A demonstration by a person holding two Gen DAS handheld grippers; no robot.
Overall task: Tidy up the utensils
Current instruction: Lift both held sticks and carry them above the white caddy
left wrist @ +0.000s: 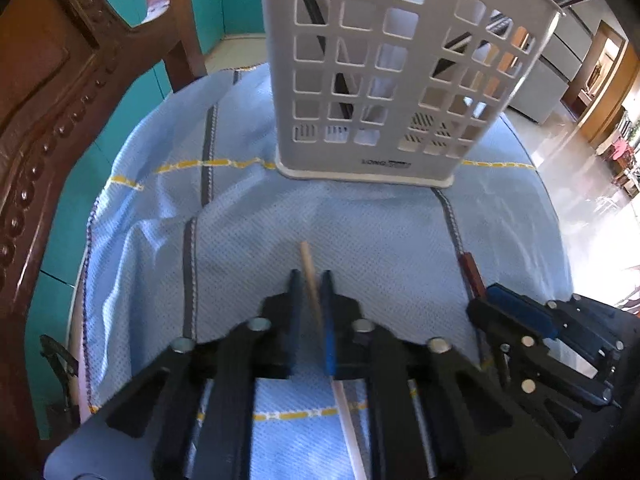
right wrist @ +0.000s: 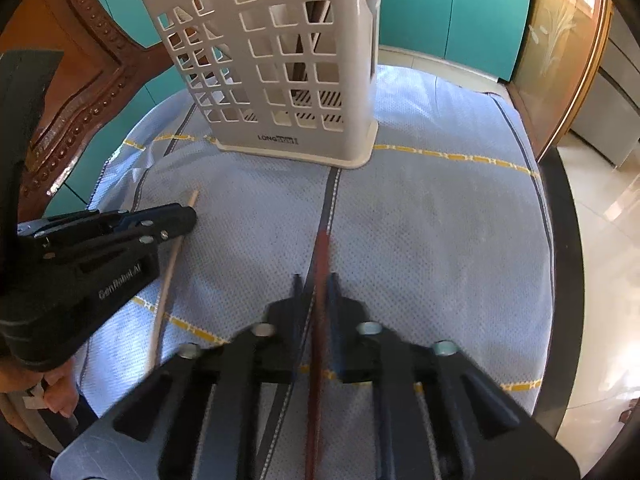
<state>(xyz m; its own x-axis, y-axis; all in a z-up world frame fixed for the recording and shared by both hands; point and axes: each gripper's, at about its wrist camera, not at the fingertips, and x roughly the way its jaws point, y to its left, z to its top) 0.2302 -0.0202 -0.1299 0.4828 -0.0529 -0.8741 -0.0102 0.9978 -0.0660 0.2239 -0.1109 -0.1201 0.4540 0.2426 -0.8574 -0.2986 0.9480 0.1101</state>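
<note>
A white lattice utensil holder (left wrist: pixel 384 76) stands upright on the blue cloth, with dark utensils inside; it also shows in the right wrist view (right wrist: pixel 280 64). My left gripper (left wrist: pixel 311 278) is shut on a light wooden chopstick (left wrist: pixel 310 272), which lies low over the cloth and points toward the holder. The same chopstick shows in the right wrist view (right wrist: pixel 170 268) under the left gripper (right wrist: pixel 188 216). My right gripper (right wrist: pixel 314 280) is shut on a dark red chopstick (right wrist: pixel 320 264); in the left wrist view that gripper (left wrist: pixel 484 294) and red chopstick (left wrist: pixel 470 270) sit at the right.
The blue cloth (left wrist: pixel 380 240) with yellow and dark stripes covers a round table. A carved wooden chair (left wrist: pixel 60 92) stands close at the left. Teal cabinets (right wrist: pixel 452 12) are behind. The table's dark edge (right wrist: pixel 560 240) and the tiled floor lie to the right.
</note>
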